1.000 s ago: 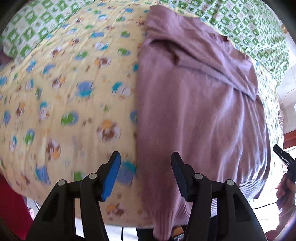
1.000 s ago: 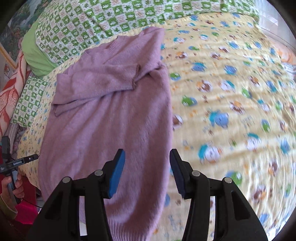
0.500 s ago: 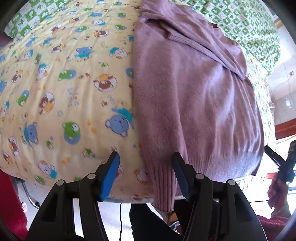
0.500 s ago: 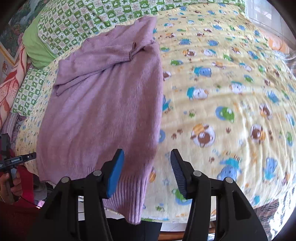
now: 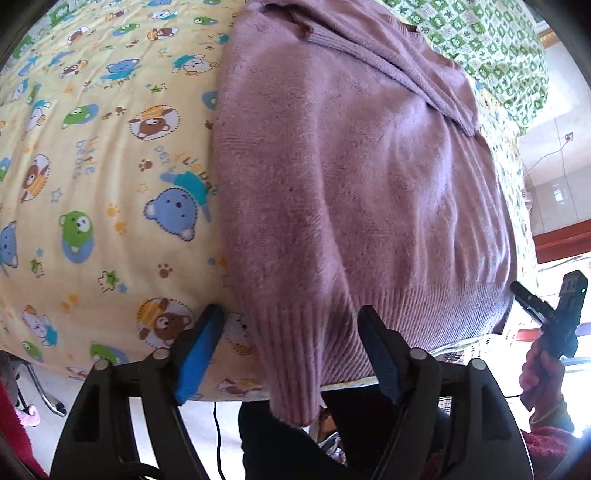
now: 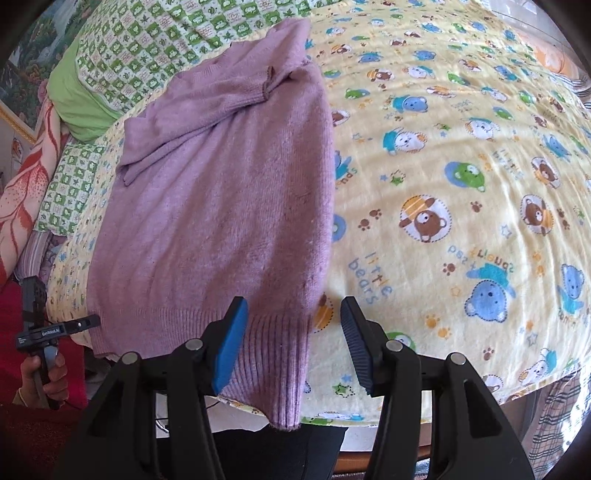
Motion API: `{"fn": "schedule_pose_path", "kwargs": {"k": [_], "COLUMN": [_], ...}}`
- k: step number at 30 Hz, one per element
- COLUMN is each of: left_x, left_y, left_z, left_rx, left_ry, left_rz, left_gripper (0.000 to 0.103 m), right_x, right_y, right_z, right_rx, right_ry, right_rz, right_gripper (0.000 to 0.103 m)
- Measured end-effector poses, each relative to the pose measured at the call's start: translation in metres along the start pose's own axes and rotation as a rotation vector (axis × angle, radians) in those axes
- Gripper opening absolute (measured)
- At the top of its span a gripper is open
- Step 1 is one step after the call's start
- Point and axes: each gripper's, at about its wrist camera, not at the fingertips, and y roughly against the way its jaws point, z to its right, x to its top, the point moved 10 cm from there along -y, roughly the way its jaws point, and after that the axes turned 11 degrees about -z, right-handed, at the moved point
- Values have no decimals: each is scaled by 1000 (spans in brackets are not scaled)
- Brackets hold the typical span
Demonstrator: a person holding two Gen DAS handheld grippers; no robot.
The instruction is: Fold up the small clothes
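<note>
A mauve knit sweater [image 5: 362, 177] lies flat on a bed, sleeves folded across its chest; its ribbed hem hangs over the near bed edge. It also shows in the right wrist view [image 6: 221, 206]. My left gripper [image 5: 291, 321] is open, its jaws on either side of the hem's left corner [image 5: 291, 354], not closed on it. My right gripper [image 6: 291, 314] is open, its jaws on either side of the hem's right corner [image 6: 277, 362]. The left gripper also shows at the left edge of the right wrist view [image 6: 55, 328].
The bed has a yellow bear-print sheet [image 6: 461, 184] and a green checked quilt [image 6: 166, 33] at the far end. The floor drops away below the near bed edge [image 5: 236, 397]. The right gripper and the hand holding it show at right [image 5: 554, 325].
Both grippers have moved back and down toward the near bed edge, coming close to the sweater's hem corners. Both stayed open.
</note>
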Motion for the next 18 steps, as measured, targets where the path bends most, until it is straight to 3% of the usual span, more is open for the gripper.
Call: {"fn": "schedule_pose_path", "kwargs": {"k": [8, 11, 15, 18], "left_x": [5, 5, 5, 6], "left_y": [-6, -10, -11, -9], "left_z": [12, 14, 14, 9], "left_rx": [-2, 58, 99, 99], "left_ry": [11, -21, -46, -48], "left_rz": [14, 20, 40, 57], "left_gripper": [79, 75, 65, 52], "right_x": [-12, -13, -16, -21], "right_y": [-10, -11, -10, -10], "right_z": [-19, -22, -20, -15], "right_rx": [53, 69, 134, 171], "right_ry": [9, 4, -31, -58], "right_rz": [-43, -39, -30, -22], "right_gripper": [53, 52, 52, 43]}}
